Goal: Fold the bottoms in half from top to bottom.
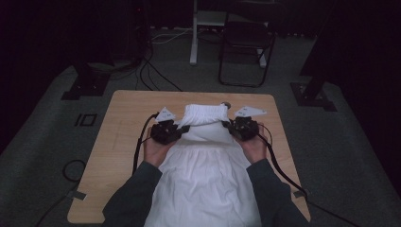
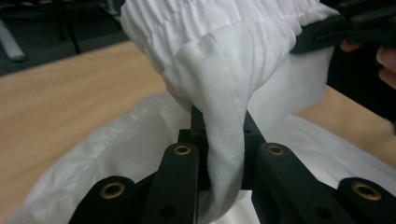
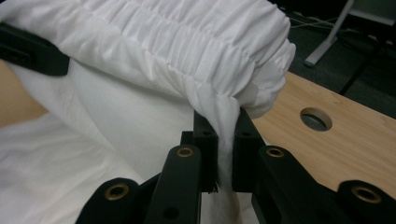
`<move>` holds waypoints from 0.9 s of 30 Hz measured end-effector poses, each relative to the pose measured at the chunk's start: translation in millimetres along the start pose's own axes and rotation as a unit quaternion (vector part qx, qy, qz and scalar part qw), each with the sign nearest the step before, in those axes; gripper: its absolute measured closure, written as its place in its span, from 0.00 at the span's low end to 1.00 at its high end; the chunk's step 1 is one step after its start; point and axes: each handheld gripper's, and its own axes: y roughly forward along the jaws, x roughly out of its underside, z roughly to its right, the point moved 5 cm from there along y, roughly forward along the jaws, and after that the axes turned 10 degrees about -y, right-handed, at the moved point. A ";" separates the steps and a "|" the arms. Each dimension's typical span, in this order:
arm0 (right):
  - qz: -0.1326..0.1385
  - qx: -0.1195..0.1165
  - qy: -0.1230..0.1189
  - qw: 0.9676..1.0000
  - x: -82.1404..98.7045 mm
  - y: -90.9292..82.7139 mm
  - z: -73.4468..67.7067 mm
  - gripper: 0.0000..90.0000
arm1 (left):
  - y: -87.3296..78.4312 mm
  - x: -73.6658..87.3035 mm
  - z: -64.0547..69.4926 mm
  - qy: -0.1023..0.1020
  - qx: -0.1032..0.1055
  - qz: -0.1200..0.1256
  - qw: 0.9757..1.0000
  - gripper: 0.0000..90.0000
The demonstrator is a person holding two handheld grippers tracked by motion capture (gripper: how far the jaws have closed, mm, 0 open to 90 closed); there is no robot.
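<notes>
One white garment (image 1: 204, 165), gathered and elasticated along its far band (image 1: 204, 115), spread down the middle of a light wooden bench (image 1: 118, 142) and running off the near edge between the person's forearms. Far band raised off the bench and stretched between the two tools; the rest lies flat and lightly creased.

Left hand-held gripper (image 1: 185, 128): at the left corner of the band, jaws clamped on a twisted fold of the white cloth. In the left gripper view (image 2: 227, 154) the fold hangs down between the two black jaws, with the gathered band (image 2: 219, 28) bunched above them.

Right hand-held gripper (image 1: 226, 125): at the right corner of the band, jaws likewise clamped on the cloth. In the right gripper view (image 3: 225, 144) a thin pinch of fabric sits squeezed between the jaws, with the ruched band (image 3: 187, 42) stretching away to the left above.

Round hole (image 3: 316, 118) in the bench top, just beside the band's right corner.

Beyond the bench, on grey carpet: one dark folding chair (image 1: 246, 42), one white post (image 1: 194, 33), assorted black cables (image 1: 151, 75).
</notes>
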 end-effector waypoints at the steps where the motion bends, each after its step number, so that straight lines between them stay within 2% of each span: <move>1: 0.001 -0.004 -0.002 1.000 3.8 -4.9 -5.4 0.93 | -3.1 10.4 4.2 0.001 0.008 -0.009 1.000 0.92; 3: -0.003 -0.017 -0.004 1.000 16.3 -11.3 -19.9 0.93 | -5.7 30.9 8.7 0.002 0.013 -0.026 1.000 0.91; 6: -0.028 -0.038 -0.012 0.999 42.5 -11.0 -43.5 0.93 | -3.1 67.8 10.8 -0.017 0.021 -0.070 0.997 0.91; 9: -0.068 -0.064 -0.007 0.996 78.5 -2.2 -65.2 0.93 | 5.7 105.0 12.2 -0.036 0.032 -0.117 0.992 0.91; 12: -0.098 -0.090 0.016 0.991 109.5 8.0 -78.3 0.92 | 21.3 134.7 9.7 -0.020 0.013 -0.167 0.986 0.91; 13: -0.101 -0.100 0.027 0.989 116.5 11.2 -80.3 0.91 | 26.2 140.0 6.5 -0.013 0.007 -0.175 0.985 0.91; 14: -0.103 -0.110 0.041 0.988 121.4 13.8 -81.6 0.91 | 28.7 139.8 3.8 -0.009 0.014 -0.163 0.987 0.91; 15: -0.104 -0.111 0.051 0.987 124.0 15.9 -82.1 0.91 | 29.8 137.4 0.0 -0.007 0.014 -0.164 0.986 0.92; 18: -0.105 -0.120 0.065 0.985 123.9 20.4 -82.9 0.90 | 36.1 127.5 -11.6 0.017 -0.019 -0.164 0.986 0.91; 20: -0.113 -0.117 0.059 0.985 122.5 27.0 -83.8 0.90 | 41.8 120.0 -19.3 0.027 -0.035 -0.168 0.985 0.91; 22: -0.124 -0.105 0.058 0.985 122.8 37.2 -81.5 0.91 | 47.9 113.5 -24.5 0.032 -0.048 -0.170 0.984 0.91; 24: -0.123 -0.090 0.044 0.987 120.1 46.4 -76.7 0.92 | 55.8 106.2 -28.9 0.034 -0.068 -0.169 0.983 0.91; 25: -0.125 -0.075 0.027 0.989 117.2 52.9 -70.2 0.92 | 59.2 103.6 -30.0 0.033 -0.073 -0.168 0.983 0.91; 27: -0.129 -0.058 0.028 0.989 113.1 63.7 -55.6 0.92 | 65.2 99.8 -30.6 0.021 -0.074 -0.165 0.983 0.91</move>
